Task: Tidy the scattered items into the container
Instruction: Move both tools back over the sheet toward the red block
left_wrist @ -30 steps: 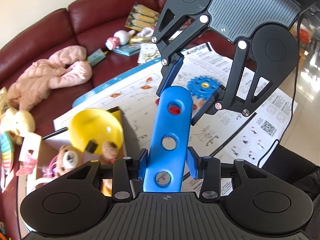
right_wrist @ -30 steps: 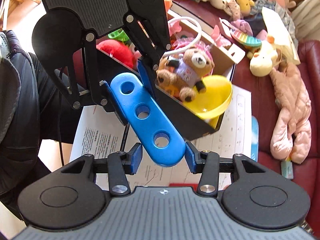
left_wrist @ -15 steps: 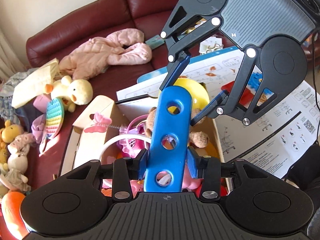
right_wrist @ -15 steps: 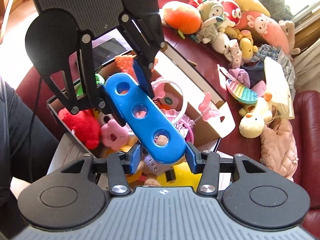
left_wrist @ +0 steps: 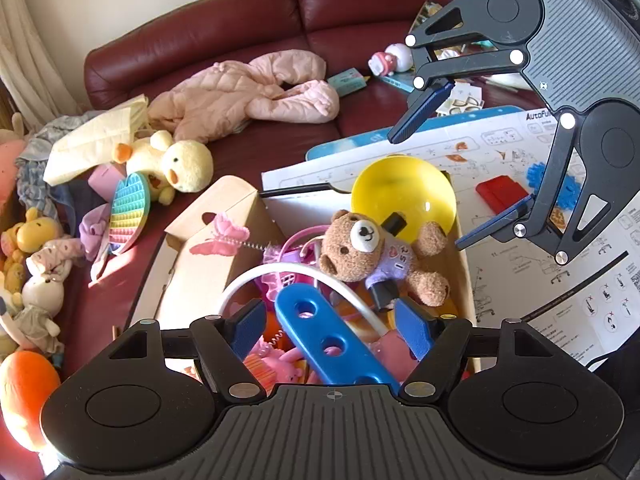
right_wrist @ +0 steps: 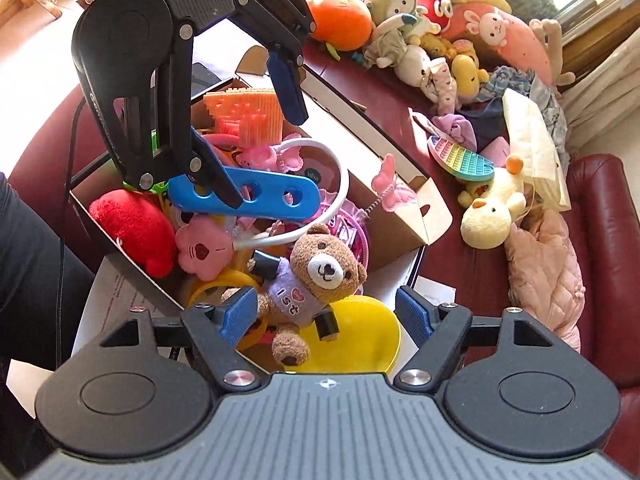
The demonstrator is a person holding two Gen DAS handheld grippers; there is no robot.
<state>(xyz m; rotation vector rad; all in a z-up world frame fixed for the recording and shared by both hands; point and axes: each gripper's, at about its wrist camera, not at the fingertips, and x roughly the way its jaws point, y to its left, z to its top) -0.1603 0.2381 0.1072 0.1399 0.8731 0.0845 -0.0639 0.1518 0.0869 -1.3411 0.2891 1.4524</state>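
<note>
A blue plastic bar with three holes [left_wrist: 332,340] lies loose on the toys inside the cardboard box [left_wrist: 208,240]. It also shows in the right wrist view [right_wrist: 256,196], inside the box [right_wrist: 400,216]. My left gripper [left_wrist: 328,328] is open, its jaws wide on either side of the bar and not touching it. My right gripper [right_wrist: 324,312] is open and empty above the box's near end, over a brown teddy bear [right_wrist: 316,276] and a yellow bowl [right_wrist: 360,340]. Each gripper shows in the other's view, the right [left_wrist: 424,188] and the left [right_wrist: 256,160].
The box sits on a dark red sofa. A yellow duck plush [left_wrist: 176,164], a rainbow pop pad [left_wrist: 128,208] and a pink jacket [left_wrist: 256,96] lie beside it. A printed instruction sheet [left_wrist: 520,264] holds a red block [left_wrist: 500,194] and a blue gear [left_wrist: 540,176]. Several plush toys [right_wrist: 420,40] line the sofa.
Both grippers carried the blue bar from over the sheet to above the box, then opened. The bar has dropped onto the toys in the box.
</note>
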